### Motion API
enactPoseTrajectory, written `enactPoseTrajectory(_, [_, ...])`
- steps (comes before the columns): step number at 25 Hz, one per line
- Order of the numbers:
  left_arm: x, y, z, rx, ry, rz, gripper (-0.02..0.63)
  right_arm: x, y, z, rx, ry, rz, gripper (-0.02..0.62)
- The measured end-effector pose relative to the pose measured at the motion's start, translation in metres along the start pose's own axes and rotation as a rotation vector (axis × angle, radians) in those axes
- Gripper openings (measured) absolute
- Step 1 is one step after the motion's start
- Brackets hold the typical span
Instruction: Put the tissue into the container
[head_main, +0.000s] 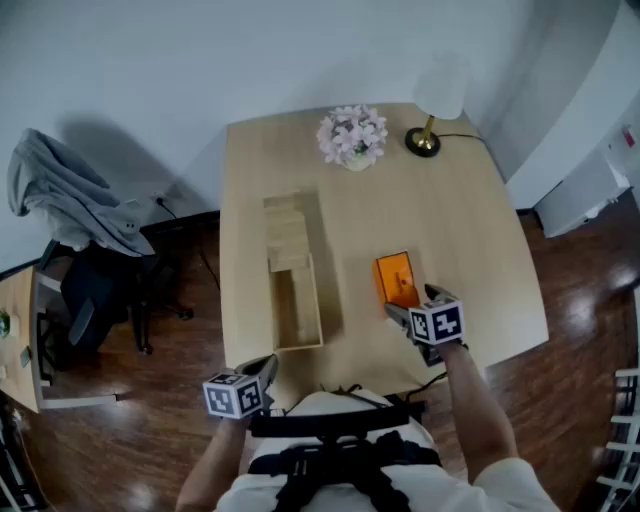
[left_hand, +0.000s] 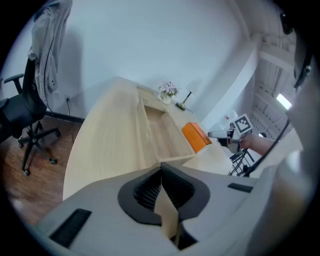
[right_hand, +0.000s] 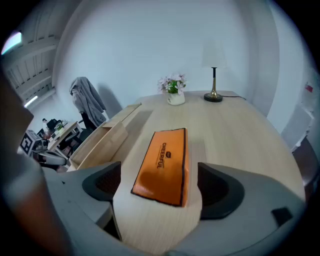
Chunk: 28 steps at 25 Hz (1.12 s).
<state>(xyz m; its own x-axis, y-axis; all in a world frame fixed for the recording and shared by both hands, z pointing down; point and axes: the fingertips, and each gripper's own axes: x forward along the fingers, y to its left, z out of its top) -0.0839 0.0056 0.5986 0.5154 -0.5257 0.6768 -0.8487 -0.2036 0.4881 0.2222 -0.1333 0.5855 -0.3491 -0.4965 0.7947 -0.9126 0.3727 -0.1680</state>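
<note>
An orange tissue pack (head_main: 396, 278) lies flat on the light wooden table (head_main: 470, 240), right of a long open wooden container (head_main: 296, 300). My right gripper (head_main: 415, 302) hovers at the pack's near end, tilted downward. In the right gripper view its jaws stand wide open (right_hand: 160, 192), one on each side of the pack (right_hand: 164, 165), and the pads do not touch it. My left gripper (head_main: 262, 370) hangs off the table's near edge, short of the container (left_hand: 160, 132). Its jaws (left_hand: 161, 185) are shut with nothing between them. The pack (left_hand: 196, 136) and the right gripper (left_hand: 222, 135) show in the left gripper view.
A pot of pink flowers (head_main: 352, 137) and a small lamp (head_main: 437, 100) stand at the table's far edge. An office chair with a grey garment (head_main: 75, 210) is left of the table, and a side table (head_main: 20, 330) lies further left. White cabinets (head_main: 590, 180) are on the right.
</note>
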Motion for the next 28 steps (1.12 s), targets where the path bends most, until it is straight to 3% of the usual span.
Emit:
enactPoseTrajectory(5, [-0.012, -0.023, 0.034, -0.004, -0.117, -0.082, 0.000, 0.032, -0.009, 0.003, -0.008, 0.071, -0.055, 0.477])
enactPoseTrajectory(9, [-0.017, -0.027, 0.037, -0.007, -0.141, -0.099, 0.000, 0.046, -0.014, -0.012, -0.007, 0.129, -0.079, 0.477])
enactPoseTrajectory(12, [-0.017, -0.023, 0.034, -0.016, -0.134, -0.091, 0.003, 0.050, -0.014, -0.018, 0.060, 0.116, -0.052, 0.476])
enactPoseTrajectory(15, [-0.016, -0.019, 0.033, -0.021, -0.135, -0.076, 0.059, 0.047, -0.013, -0.019, 0.077, 0.103, -0.042, 0.440])
enactPoseTrajectory(18, [-0.016, -0.018, 0.034, -0.017, -0.139, -0.064, 0.071, 0.040, -0.011, -0.015, 0.105, 0.089, -0.030, 0.417])
enactPoseTrajectory(28, [-0.020, -0.018, 0.043, -0.012, -0.185, -0.065, 0.094, 0.021, 0.026, 0.019, 0.075, 0.005, 0.017, 0.382])
